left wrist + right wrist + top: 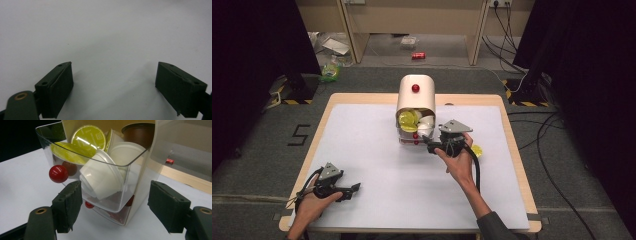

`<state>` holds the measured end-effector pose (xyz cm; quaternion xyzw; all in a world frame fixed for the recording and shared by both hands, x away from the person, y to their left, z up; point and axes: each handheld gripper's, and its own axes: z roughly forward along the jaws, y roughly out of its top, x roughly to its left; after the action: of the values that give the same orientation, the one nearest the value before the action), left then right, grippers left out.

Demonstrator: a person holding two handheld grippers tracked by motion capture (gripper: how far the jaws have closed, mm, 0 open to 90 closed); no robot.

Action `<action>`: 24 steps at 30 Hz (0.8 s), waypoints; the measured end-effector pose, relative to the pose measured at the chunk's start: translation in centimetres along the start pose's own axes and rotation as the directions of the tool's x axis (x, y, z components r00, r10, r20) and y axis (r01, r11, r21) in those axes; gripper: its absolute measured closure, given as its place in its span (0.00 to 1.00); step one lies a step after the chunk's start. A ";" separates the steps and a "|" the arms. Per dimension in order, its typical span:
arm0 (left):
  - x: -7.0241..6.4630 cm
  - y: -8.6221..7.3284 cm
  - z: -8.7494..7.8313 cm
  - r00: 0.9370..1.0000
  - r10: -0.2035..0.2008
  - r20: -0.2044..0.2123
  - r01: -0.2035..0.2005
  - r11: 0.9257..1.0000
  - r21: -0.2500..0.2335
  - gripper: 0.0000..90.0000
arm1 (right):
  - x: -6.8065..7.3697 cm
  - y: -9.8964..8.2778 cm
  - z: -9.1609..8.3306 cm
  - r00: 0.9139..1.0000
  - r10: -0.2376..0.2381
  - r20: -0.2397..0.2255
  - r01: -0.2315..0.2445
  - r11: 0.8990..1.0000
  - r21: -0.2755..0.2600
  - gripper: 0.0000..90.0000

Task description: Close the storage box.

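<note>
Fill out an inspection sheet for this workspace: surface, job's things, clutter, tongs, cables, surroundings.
Surface: white mat on a wood-edged table, bare at the left.
Job's things: cream rounded capsule dispenser with a red knob; its clear plastic drawer is pulled out and holds white and yellow-green coffee capsules.
Clutter: one yellow-green capsule lies beside the right hand.
Tongs: left tongs open over bare mat; right tongs open, facing the drawer front without touching it.
Cables: a black cable trails from the right tongs.
Surroundings: grey floor with a red can, loose wires and dark curtains.
</note>
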<state>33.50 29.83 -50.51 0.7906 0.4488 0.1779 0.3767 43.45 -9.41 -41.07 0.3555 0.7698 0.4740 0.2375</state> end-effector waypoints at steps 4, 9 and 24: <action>0.0 0.0 0.0 1.000 0.000 0.000 0.000 1.000 0.000 0.16 | -0.1 0.1 0.2 1.000 0.001 0.000 -0.001 1.000 0.000 0.31; 0.0 0.0 0.0 1.000 0.000 0.001 0.000 1.000 0.000 0.16 | -0.1 0.1 0.4 1.000 0.006 0.002 -0.006 1.000 0.001 0.31; 0.0 0.0 0.0 1.000 -0.002 0.002 0.002 1.000 0.000 0.16 | -0.5 0.2 1.4 1.000 0.018 0.014 -0.018 1.000 -0.007 0.30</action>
<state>33.51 29.88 -50.49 0.7904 0.4492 0.1767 0.3771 44.77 -8.92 -41.51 0.3650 0.7634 0.4761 0.2395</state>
